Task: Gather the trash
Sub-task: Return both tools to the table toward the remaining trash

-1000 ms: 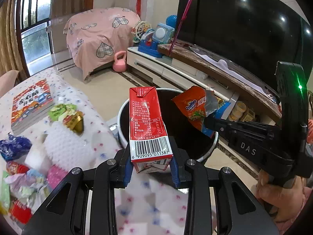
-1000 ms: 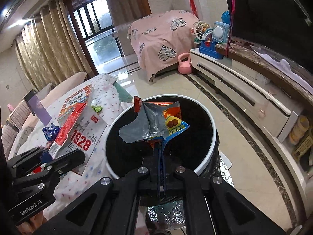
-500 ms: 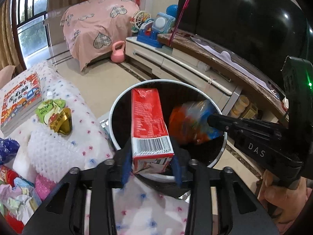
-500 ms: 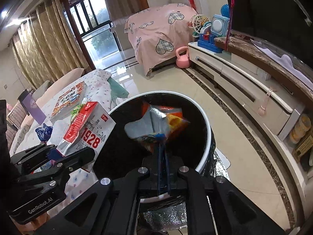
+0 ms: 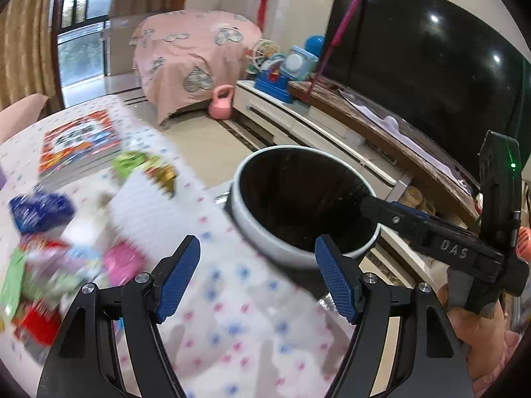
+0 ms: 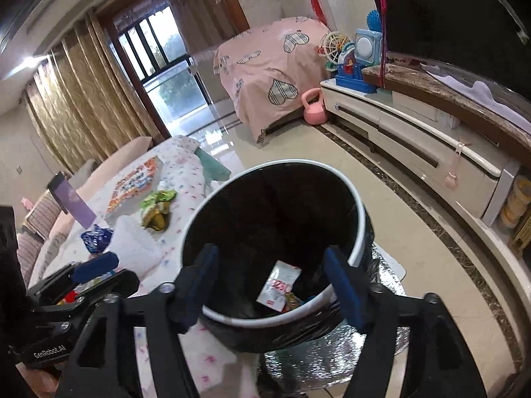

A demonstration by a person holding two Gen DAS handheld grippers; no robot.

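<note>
Opening, both empty: left claw (image 5: 257, 277), right claw (image 6: 275, 285); red-white carton (image 6: 279, 286) lying inside black-lined bin (image 6: 360, 232).

both tools (image 5: 257, 278) (image 6: 270, 285) empty, jaws opening.

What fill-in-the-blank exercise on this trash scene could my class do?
1. The carton lies inside the ____.
2. The bin has a ____ rim.
3. Nothing sits between the pads of the left claw or the right claw; both are ____.
4. The book lies on the ____.

Missing words: bin; white; opening; table
</note>
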